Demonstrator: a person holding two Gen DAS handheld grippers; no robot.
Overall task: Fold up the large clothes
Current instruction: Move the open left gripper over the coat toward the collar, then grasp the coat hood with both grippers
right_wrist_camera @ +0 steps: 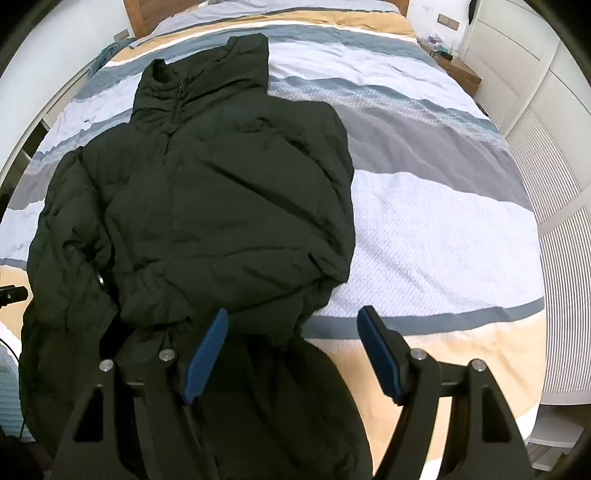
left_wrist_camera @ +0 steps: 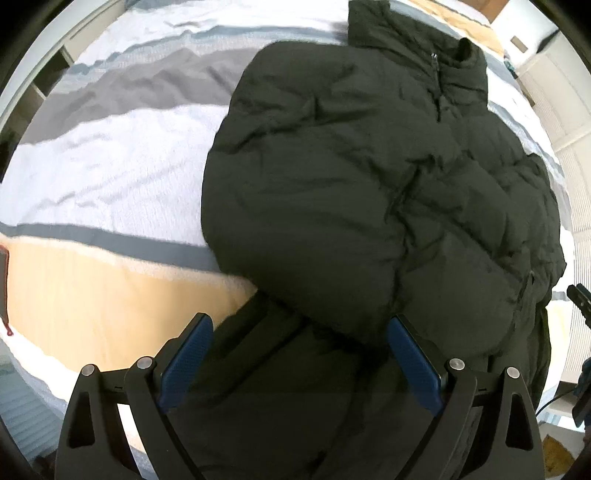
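A large dark green puffer jacket [left_wrist_camera: 369, 192] lies on a striped bed, collar away from me, zip up the front, with one sleeve folded across its body. It also shows in the right wrist view [right_wrist_camera: 221, 192]. My left gripper [left_wrist_camera: 299, 332] is open and empty, its blue pads [left_wrist_camera: 192, 354] spread just above the jacket's lower hem. My right gripper [right_wrist_camera: 295, 328] is open and empty above the hem's other side, one pad [right_wrist_camera: 380, 354] over the bedcover.
The bedcover [right_wrist_camera: 424, 206] has white, grey, blue and tan stripes. A wooden headboard [right_wrist_camera: 135, 14] is at the far end. White slatted cupboard doors [right_wrist_camera: 554, 206] run along the bed's side. A bedside table [right_wrist_camera: 461, 72] stands by the headboard.
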